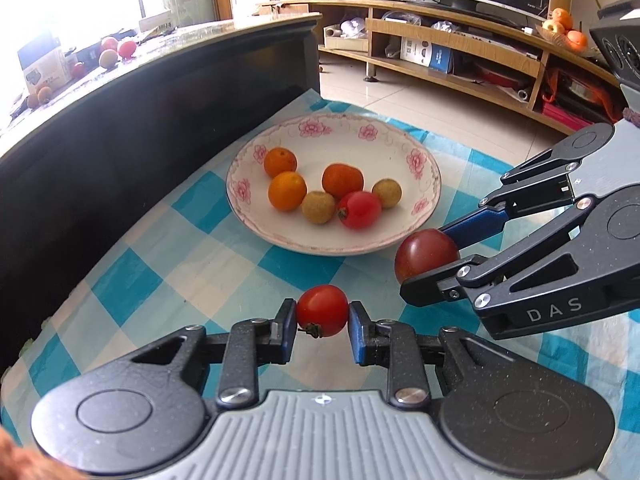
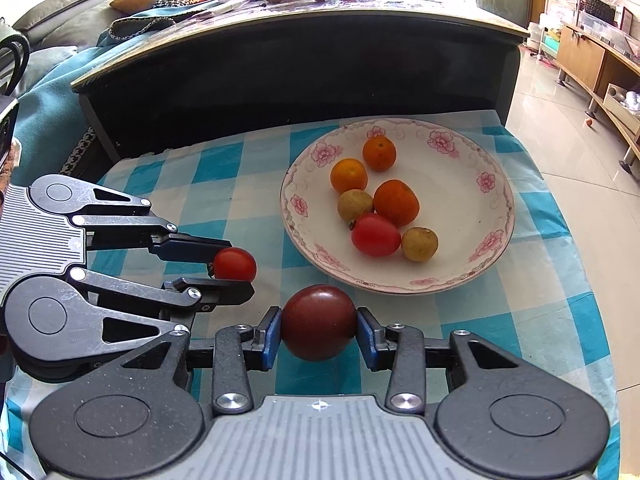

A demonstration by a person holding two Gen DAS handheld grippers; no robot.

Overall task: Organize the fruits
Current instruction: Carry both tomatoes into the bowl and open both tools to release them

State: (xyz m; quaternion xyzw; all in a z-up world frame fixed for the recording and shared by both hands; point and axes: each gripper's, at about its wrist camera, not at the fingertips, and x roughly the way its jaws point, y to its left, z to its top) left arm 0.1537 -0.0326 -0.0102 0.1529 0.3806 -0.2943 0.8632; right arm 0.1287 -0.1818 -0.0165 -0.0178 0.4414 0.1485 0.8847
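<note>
Both tongs are loaded, so the step in hand looks like the carry to the plate. The left tongs (image 1: 322, 314) are clamped on a small red cherry tomato (image 1: 322, 310), its stem end turned down toward the checked cloth (image 1: 192, 264) that covers the worktop. The right tongs (image 2: 318, 328) are clamped on a larger, dark red tomato (image 2: 319, 322), pads pressed to its two sides.

In the right wrist view the left tongs sit just beside and to the left of the right pair, both pointing down and forward. The flowered plate (image 2: 496, 208) lies just ahead of the right tongs and ahead and to the right of the left pair. It already holds three orange fruits, two tan-brown round ones and one red tomato, clustered toward its middle.

The next move, as I judge it, calls for bringing each tomato forward over the near rim and lowering it onto a bare patch of plate before the tongs part. Round fruit may roll, so a low release suits.
</note>
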